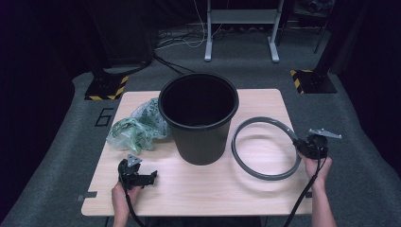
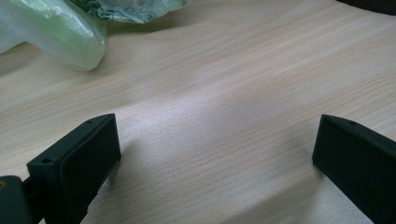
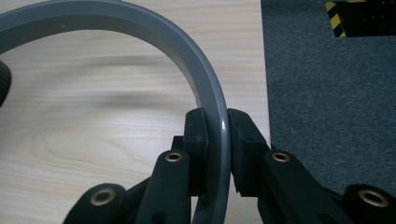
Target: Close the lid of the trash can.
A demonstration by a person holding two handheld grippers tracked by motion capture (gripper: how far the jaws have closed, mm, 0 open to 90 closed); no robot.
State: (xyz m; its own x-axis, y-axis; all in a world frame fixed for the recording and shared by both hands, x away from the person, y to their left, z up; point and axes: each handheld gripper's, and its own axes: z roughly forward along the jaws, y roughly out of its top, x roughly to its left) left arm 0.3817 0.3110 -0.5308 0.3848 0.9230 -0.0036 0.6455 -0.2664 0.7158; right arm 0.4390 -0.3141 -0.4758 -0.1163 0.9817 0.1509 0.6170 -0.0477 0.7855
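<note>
A black bin (image 1: 198, 116) stands upright in the middle of the wooden table (image 1: 189, 189). To its right is a grey ring (image 1: 250, 163), (image 3: 140, 28). My right gripper (image 1: 302, 144), (image 3: 219, 126) is shut on the ring's right rim, one jaw inside and one outside. A crumpled green plastic bag (image 1: 137, 127), (image 2: 56, 32) rests left of the bin. My left gripper (image 1: 150, 178), (image 2: 215, 149) stands open near the table's front left, jaws wide apart over bare wood, the bag a little beyond them.
Grey carpet (image 3: 327, 84) lies beyond the table's right edge, close to my right gripper. Stand bases with yellow-black tape (image 1: 106, 87), (image 1: 312, 80) sit on the floor behind the table, and a metal frame (image 1: 241, 28) stands farther back.
</note>
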